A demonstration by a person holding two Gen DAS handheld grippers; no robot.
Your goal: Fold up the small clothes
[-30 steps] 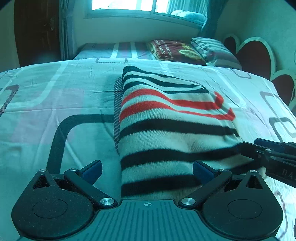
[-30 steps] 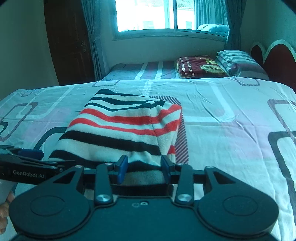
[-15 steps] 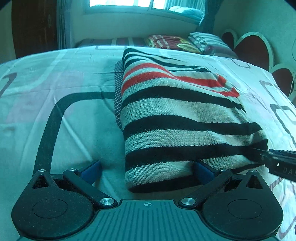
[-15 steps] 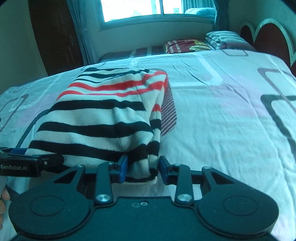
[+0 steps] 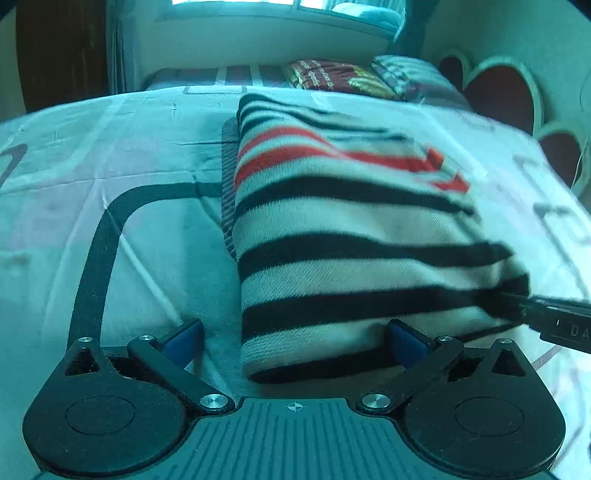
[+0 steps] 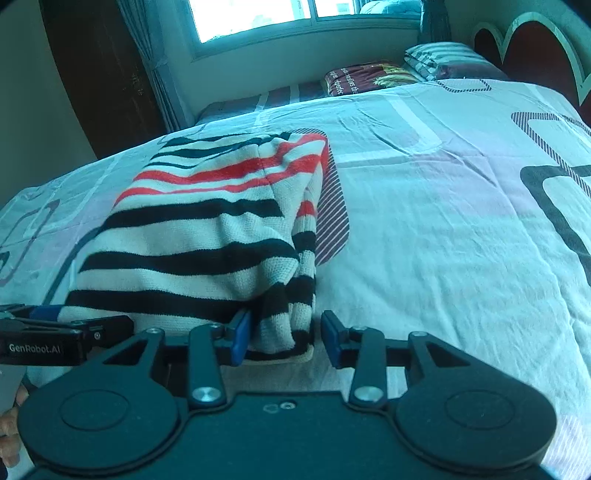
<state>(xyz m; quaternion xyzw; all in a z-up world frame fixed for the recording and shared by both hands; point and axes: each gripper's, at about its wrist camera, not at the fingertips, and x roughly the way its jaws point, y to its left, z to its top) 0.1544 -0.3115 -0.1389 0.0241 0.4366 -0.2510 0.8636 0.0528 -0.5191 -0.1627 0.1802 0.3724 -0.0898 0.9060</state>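
A folded knit sweater [image 5: 343, 236] with black, white and red stripes lies on the bed, its near edge lifted; it also shows in the right wrist view [image 6: 207, 229]. My left gripper [image 5: 293, 341] is wide open, its right pad against the sweater's near edge, holding nothing. My right gripper [image 6: 282, 338] has the sweater's near right corner hanging between its fingers; the jaws stand a little apart from the cloth. The right gripper's tip [image 5: 554, 317] shows at the sweater's right edge in the left wrist view. The left gripper's side [image 6: 55, 332] shows in the right wrist view.
The bed sheet [image 6: 461, 221] is pale with dark line patterns. Pillows [image 5: 351, 75] and a folded blanket lie at the far end. A red heart-shaped headboard [image 5: 502, 96] stands to the right. A window [image 6: 258, 18] and dark door are behind.
The sweater's near edge has been lifted and carried forward over the rest. The right gripper's jaws have widened around the corner. The left gripper stays open.
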